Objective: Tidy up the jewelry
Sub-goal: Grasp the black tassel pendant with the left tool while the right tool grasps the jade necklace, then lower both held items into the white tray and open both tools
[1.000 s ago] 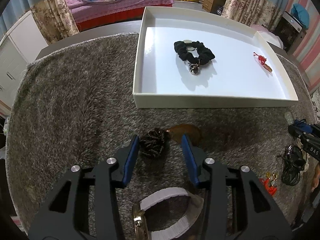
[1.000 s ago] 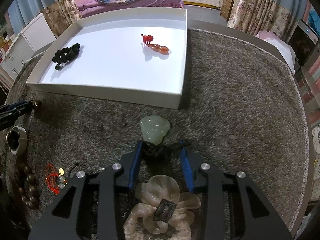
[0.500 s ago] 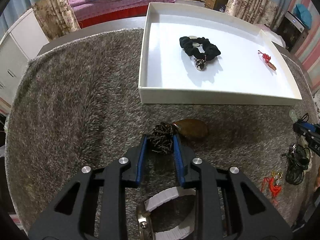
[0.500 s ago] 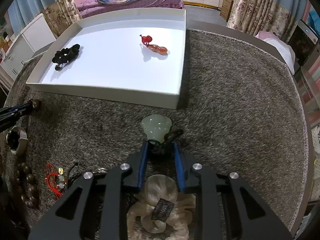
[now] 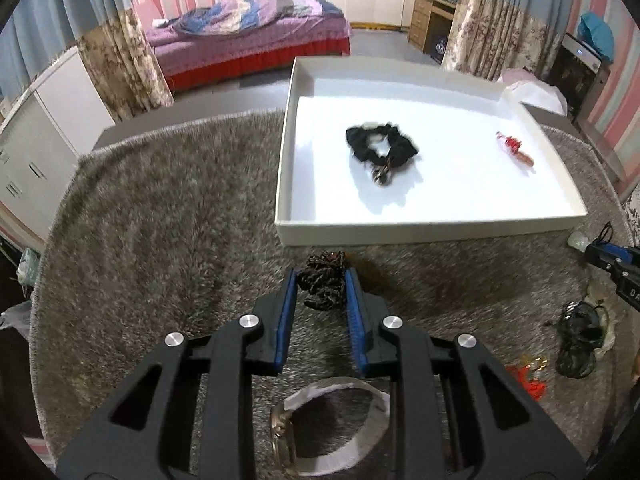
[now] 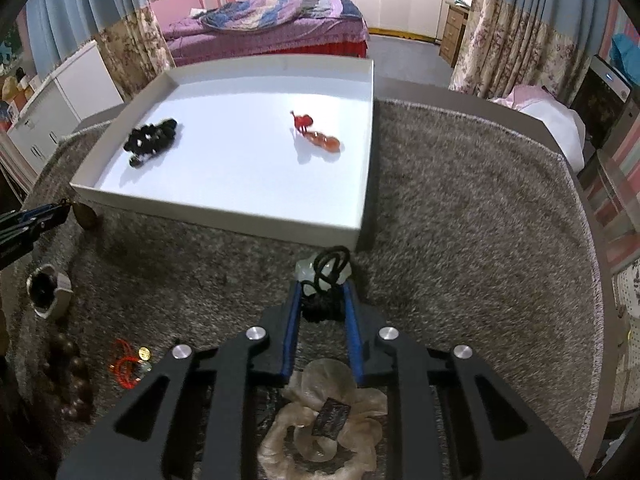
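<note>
My left gripper (image 5: 321,280) is shut on the dark braided cord (image 5: 323,283) of a brown pendant, held just above the rug near the tray's front wall. The brown stone shows in the right wrist view (image 6: 86,216). My right gripper (image 6: 321,292) is shut on the black cord (image 6: 322,305) of a pale green jade pendant (image 6: 323,270), lifted near the tray's front right corner. The white tray (image 5: 432,229) holds a black scrunchie (image 5: 382,146) and a red gourd charm (image 5: 515,149); both also show in the right wrist view, the scrunchie (image 6: 151,140) and the charm (image 6: 316,133).
On the grey rug (image 5: 160,220) lie a white-strap watch (image 5: 332,428), a red cord charm (image 6: 128,362), dark wooden beads (image 6: 70,380), a beige scrunchie (image 6: 324,428) and a black cord bundle (image 5: 578,336). A bed and curtains stand behind.
Both grippers have shut on their pendant cords and lifted them off the rug toward the tray.
</note>
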The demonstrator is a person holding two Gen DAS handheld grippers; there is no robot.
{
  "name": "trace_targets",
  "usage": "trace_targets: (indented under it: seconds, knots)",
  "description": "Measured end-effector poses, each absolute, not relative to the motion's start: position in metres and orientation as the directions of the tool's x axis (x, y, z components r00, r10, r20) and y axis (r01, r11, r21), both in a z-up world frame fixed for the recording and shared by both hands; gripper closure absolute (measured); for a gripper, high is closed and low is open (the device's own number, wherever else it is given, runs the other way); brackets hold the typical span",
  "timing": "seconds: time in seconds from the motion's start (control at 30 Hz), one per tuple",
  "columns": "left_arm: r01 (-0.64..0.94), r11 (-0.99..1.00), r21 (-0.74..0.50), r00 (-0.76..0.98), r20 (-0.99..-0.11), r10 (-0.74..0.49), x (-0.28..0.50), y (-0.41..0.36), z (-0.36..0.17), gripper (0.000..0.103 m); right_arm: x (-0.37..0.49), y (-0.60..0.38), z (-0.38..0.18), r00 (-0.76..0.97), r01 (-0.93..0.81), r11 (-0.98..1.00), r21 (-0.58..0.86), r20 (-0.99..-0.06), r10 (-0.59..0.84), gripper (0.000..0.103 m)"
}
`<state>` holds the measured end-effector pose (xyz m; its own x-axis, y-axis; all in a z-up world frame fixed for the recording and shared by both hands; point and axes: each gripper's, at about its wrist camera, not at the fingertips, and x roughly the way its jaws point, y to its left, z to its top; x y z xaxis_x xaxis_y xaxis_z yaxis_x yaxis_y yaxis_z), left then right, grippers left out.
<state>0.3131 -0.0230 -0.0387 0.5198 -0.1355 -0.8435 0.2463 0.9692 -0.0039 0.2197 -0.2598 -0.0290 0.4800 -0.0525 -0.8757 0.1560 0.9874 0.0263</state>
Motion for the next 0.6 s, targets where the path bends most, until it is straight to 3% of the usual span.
trace_targets:
  seconds: [0.47, 0.6]
  knots:
    - [0.217, 0.976, -0.032, 0.603, -0.782, -0.160, 0.328, -0.048, 0.040, 0.081, 0.253, -0.255, 0.043, 0.607, 0.162, 0.985, 0.057, -0.793, -0.054, 0.082]
    - [0.242, 0.967, -0.078, 0.623, -0.752, -0.217, 0.343, -0.069, 0.052, 0.081, 0.280, -0.257, 0.044, 0.633, 0.170, 0.981, 0.092, -0.773, -0.037, 0.082]
